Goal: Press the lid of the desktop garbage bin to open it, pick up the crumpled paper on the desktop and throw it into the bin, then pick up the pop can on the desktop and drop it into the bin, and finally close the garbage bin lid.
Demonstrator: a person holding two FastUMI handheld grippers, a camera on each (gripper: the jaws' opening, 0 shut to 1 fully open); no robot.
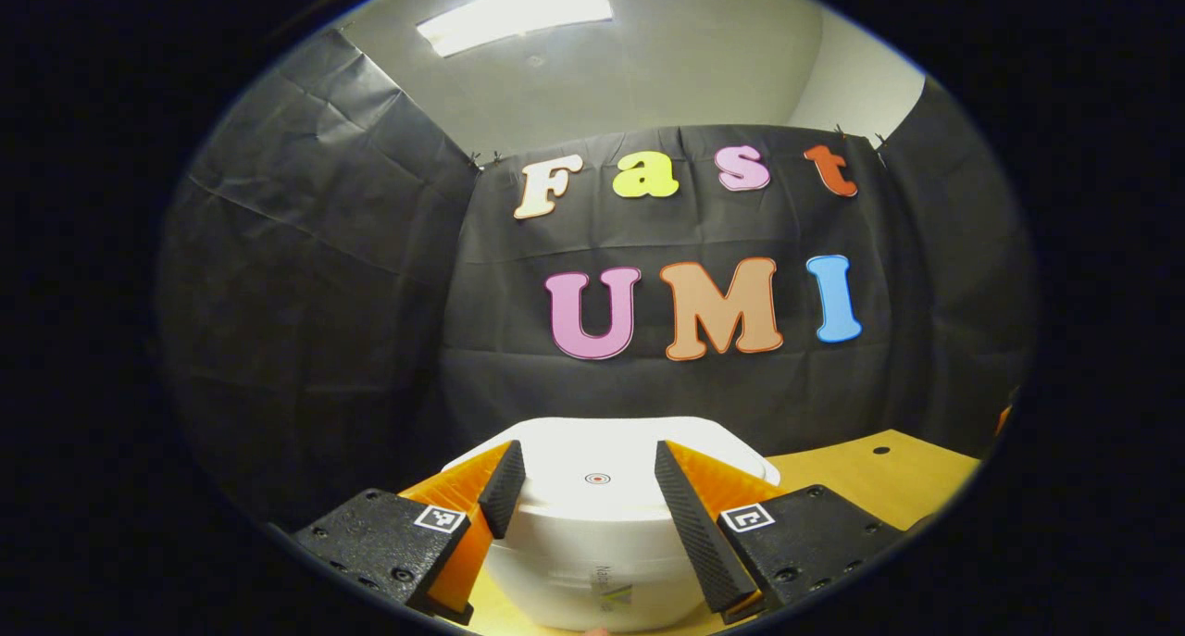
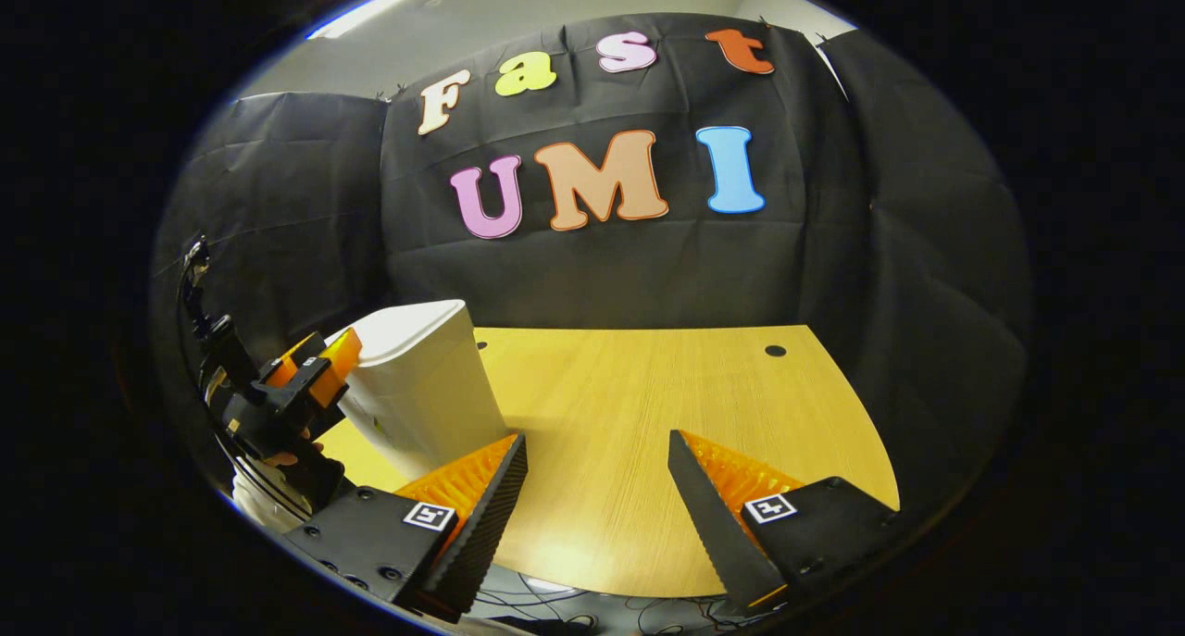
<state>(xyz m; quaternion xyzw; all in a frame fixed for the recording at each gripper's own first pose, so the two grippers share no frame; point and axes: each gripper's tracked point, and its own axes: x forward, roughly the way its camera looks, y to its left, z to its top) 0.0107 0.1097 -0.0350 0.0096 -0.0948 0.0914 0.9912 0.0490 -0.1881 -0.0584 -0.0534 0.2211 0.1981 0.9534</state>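
White plastic bin (image 1: 592, 525), rounded, lid (image 1: 602, 451) down and smooth; left tongs (image 1: 592, 506) spread either side of it, whether touching I can't tell. Right gripper view: pale wood-grain desk (image 2: 648, 414), bin (image 2: 421, 386) at left, right tongs (image 2: 597, 488) spread, holding nothing. Judging by the shut lid, either nothing begun or all finished.

White plastic lidded bin (image 2: 421, 386) blocks the left of the right gripper view; bare light wooden tabletop (image 2: 648, 414) lies open centre and right, apparently unobstructed to the rear black cloth wall (image 2: 592, 266).
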